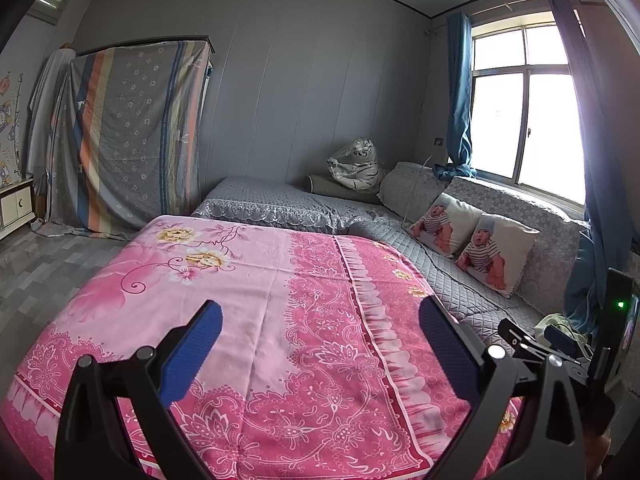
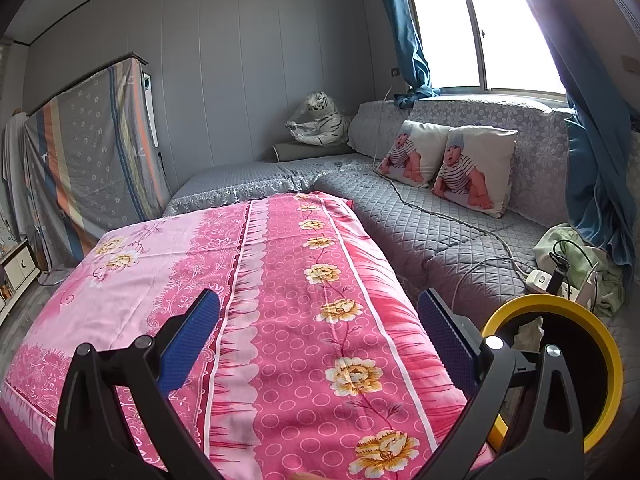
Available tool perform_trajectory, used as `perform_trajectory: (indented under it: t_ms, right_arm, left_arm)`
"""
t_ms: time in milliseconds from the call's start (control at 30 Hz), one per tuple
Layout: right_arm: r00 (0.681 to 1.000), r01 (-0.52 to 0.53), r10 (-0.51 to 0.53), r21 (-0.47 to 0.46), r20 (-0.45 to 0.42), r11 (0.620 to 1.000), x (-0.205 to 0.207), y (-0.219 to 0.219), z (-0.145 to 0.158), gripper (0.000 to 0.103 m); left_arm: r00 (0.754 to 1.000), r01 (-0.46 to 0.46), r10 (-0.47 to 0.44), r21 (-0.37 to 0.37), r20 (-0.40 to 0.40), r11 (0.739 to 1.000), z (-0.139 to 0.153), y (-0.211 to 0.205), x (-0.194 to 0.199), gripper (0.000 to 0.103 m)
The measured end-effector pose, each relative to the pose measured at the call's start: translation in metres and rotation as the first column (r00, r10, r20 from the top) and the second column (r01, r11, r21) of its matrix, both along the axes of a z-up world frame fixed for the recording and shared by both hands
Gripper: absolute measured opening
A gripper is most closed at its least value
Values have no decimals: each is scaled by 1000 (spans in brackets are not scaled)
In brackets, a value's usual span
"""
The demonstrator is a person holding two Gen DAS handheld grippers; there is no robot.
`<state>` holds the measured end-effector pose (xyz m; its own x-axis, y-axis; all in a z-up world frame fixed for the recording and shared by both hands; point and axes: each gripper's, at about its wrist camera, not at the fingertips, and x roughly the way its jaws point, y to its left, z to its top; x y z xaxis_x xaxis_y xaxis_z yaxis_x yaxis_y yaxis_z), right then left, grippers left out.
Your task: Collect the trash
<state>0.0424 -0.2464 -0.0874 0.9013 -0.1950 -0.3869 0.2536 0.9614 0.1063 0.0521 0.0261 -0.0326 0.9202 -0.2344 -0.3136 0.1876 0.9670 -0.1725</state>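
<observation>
Both grippers hung spread and empty above the pink floral sheet.

The left gripper and the right gripper held nothing, jaws wide apart over the pink sheet. Near right stood a yellow-rimmed bin with crumpled paper inside, beside the grey sofa with 2 printed cushions.

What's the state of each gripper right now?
Left gripper: open, holding nothing, over the pink bedspread.
Right gripper: open, holding nothing.
</observation>
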Motion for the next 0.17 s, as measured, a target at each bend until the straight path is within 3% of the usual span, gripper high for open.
perform_trajectory:
  t_ms: [167]
  right_arm:
    - [1000, 2, -2, 1, -1, 1000, 0, -1, 0, 95]
  left_arm:
    - [1000, 0, 0, 2, -5, 1000, -1, 0, 1, 95]
